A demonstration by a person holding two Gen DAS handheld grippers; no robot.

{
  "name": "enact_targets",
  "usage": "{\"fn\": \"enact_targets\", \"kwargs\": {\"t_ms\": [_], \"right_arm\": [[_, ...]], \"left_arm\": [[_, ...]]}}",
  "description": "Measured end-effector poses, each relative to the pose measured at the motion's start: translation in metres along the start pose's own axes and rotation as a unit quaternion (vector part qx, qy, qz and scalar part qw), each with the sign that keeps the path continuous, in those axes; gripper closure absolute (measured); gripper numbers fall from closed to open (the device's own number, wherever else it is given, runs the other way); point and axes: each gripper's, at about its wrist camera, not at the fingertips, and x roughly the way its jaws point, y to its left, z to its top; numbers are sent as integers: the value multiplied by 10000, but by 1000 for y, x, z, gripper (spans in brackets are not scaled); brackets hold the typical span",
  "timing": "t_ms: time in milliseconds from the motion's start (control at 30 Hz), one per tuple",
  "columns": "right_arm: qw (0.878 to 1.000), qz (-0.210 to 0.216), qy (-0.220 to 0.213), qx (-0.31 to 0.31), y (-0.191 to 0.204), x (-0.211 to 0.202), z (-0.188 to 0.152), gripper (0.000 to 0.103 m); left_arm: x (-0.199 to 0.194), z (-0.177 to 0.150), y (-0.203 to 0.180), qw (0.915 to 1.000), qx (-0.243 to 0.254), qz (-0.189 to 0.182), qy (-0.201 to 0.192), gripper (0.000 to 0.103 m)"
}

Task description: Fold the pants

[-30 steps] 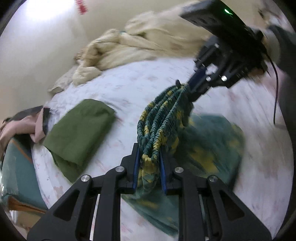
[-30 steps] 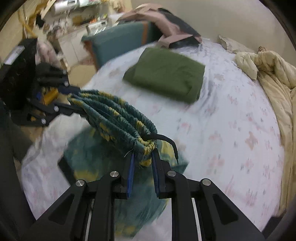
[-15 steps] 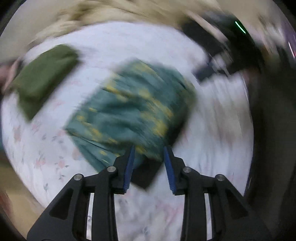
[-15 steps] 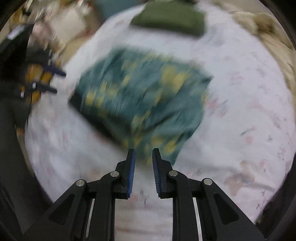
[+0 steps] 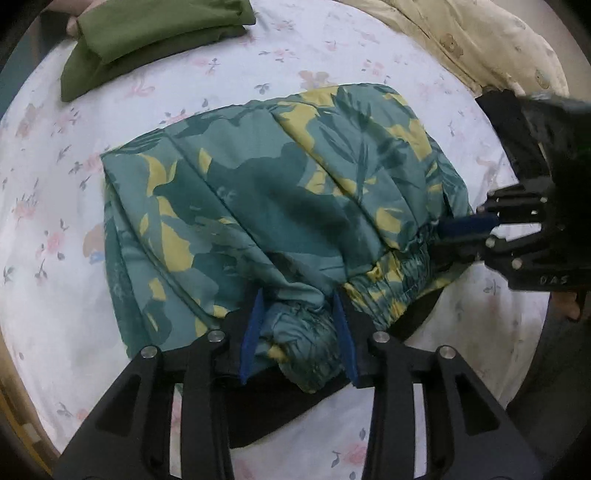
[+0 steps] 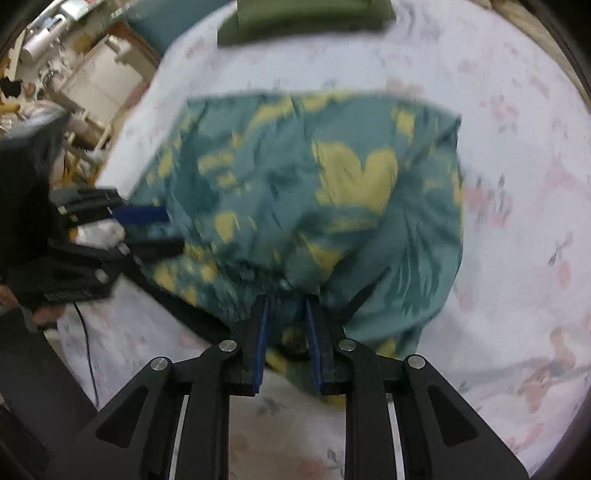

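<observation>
Lying on the flowered bed sheet (image 5: 332, 51), the green and yellow patterned pants (image 5: 280, 192) are folded into a compact bundle near the middle of the bed. The left gripper (image 5: 297, 332) is at the near edge of this bundle, and its blue-lined fingers (image 5: 251, 332) stand apart, with a bunched part of the fabric between them; the cloth does not look squeezed. The right gripper (image 6: 286, 339) is at the elastic waistband (image 5: 391, 291) side of the pants. Its fingers (image 6: 260, 343) are closer together with some fabric between them, but the right wrist view is blurred, so I cannot tell surely if they press the cloth or only stand around it. In the left wrist view the right gripper (image 5: 465, 230) appears from the side, with its blue tips touching the gathered edge of the pants. A dark piece of fabric (image 5: 295, 402) lies under the bundle on the near side. A folded olive green garment (image 5: 147, 33) rests on the sheet well apart from the pants, toward the far edge. A cream blanket (image 5: 480, 40) is crumpled at the far right corner of the bed.
</observation>
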Motion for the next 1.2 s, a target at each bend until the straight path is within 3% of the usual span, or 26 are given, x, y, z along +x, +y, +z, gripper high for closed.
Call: {"fn": "enact_targets", "kwargs": {"t_ms": [167,333,400,467,500,700,867,1033,1133,1167,1200], "right_arm": [[9998,53,194,18,-4,-3,-11,77],[9958,403,-771,292,-15,-54,-5,77],[9917,422,-1098,520,-29,-68,2,71],[9863,481,-1367,790,-46,-75,11,39],[9843,491,-1427,910,-53,-76,16,37],[9740,726,-1370,1650,-103,-49,48,37],[9680,905,-1332,1925,-126,-32,64,37],[9642,1056,-1337,2034,-145,-27,77,37],[9700,1058,-1135,1871,-146,-17,84,41],[9719,1101,-1073,1780,-145,-14,86,47],[9731,1191,-1011,1695,-143,-11,88,51]], "left_arm": [[-14,-3,9,9999,-102,-22,23,58],[-55,9,43,9948,-804,-116,-619,53],[-65,13,67,9877,-1277,-14,-901,48],[-63,17,84,9823,-1618,121,-935,41],[-60,19,94,9802,-1735,205,-932,41],[-37,33,138,9770,-1939,389,-804,41],[-21,54,144,9782,-1935,153,-742,41],[-6,81,136,9845,-1650,96,-581,41],[4,89,130,9878,-1502,-9,-407,49],[8,92,128,9889,-1446,20,-333,65],[12,93,125,9907,-1347,31,-195,73]]}}
